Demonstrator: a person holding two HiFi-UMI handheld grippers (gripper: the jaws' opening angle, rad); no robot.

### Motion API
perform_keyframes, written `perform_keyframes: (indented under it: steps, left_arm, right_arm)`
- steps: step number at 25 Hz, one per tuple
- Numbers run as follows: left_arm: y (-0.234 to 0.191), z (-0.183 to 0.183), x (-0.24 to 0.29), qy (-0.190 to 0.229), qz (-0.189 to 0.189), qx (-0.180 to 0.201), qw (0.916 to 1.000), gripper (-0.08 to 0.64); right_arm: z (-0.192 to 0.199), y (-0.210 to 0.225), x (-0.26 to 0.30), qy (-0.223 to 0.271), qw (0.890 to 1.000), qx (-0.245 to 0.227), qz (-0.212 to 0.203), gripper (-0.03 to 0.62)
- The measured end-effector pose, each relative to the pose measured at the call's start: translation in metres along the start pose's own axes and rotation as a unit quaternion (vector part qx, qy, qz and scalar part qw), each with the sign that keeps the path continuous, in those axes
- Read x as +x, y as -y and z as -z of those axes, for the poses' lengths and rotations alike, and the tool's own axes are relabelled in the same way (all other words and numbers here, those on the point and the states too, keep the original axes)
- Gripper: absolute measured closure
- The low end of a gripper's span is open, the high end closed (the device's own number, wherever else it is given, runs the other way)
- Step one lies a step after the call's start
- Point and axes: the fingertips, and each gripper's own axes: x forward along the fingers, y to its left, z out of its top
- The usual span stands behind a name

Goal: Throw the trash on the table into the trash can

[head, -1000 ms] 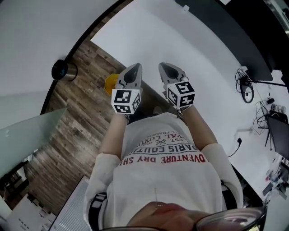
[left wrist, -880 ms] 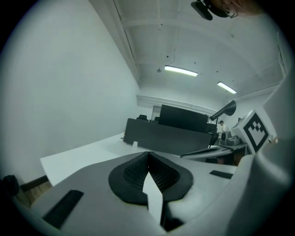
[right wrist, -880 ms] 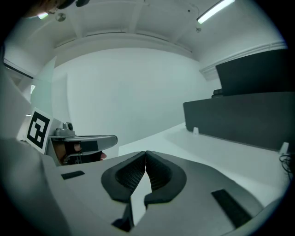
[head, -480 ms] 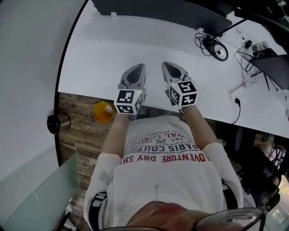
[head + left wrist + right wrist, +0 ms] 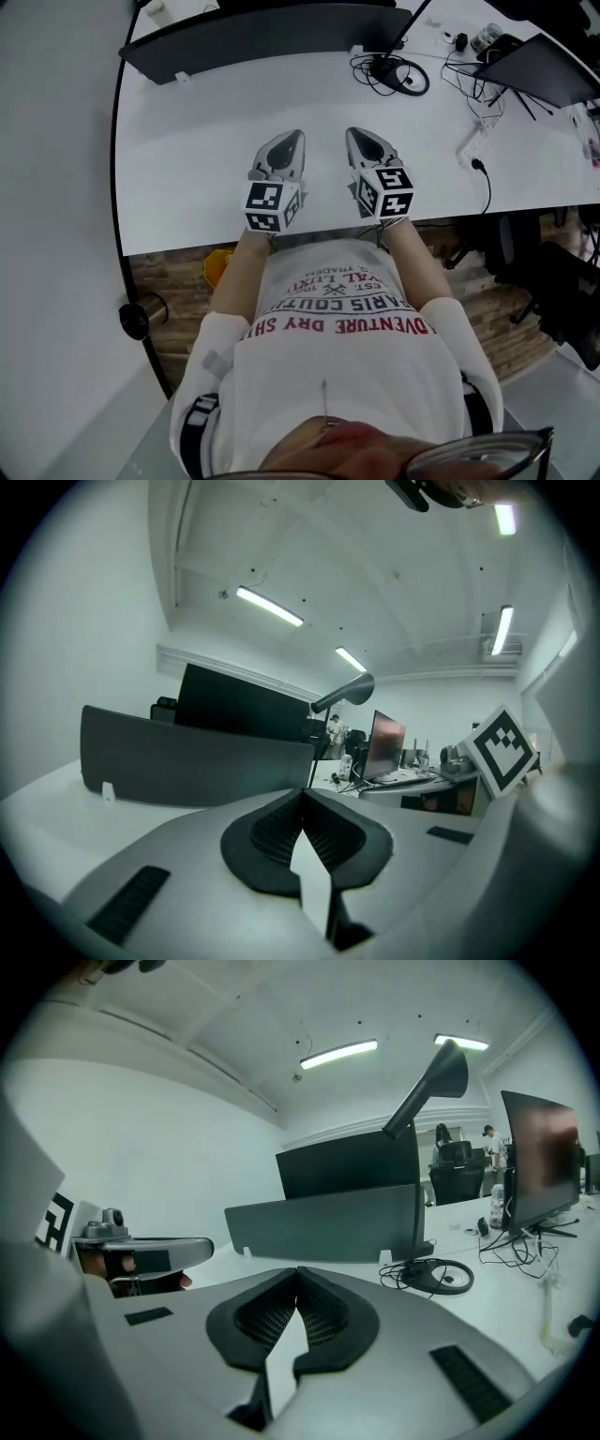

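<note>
- Head view: left gripper (image 5: 289, 141) and right gripper (image 5: 361, 139) hover over the counter (image 5: 187, 178), jaws closed on nothing.
- No trash shows, so its heft and grip point cannot be judged.

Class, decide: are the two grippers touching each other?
Apart: the head view shows white table between the left gripper and the right gripper.

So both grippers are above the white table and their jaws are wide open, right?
Not quite. The jaws are not wide open. The left gripper and the right gripper both have their jaws shut, with nothing between them. The left gripper view and the right gripper view show that. The rest is right: both are above the white table.
</note>
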Motion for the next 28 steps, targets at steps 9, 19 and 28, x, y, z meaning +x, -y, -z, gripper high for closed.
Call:
perform_keyframes:
  steps: [9, 19, 28]
  left_arm:
    - [0.001, -0.004, 0.006, 0.002, 0.004, 0.016, 0.9999, 0.538]
    - [-0.016, -0.005, 0.002, 0.005, -0.021, 0.014, 0.9997, 0.537]
    - [-0.023, -0.008, -0.001, 0.009, -0.032, 0.014, 0.9994, 0.537]
  right_arm:
    - [-0.005, 0.01, 0.0, -0.002, 1.0, -0.016, 0.013, 0.568]
    - [-0.011, 0.004, 0.014, 0.002, 1.0, -0.011, -0.008, 0.568]
    - [-0.014, -0.002, 0.018, 0.005, 1.0, -0.014, -0.018, 0.568]
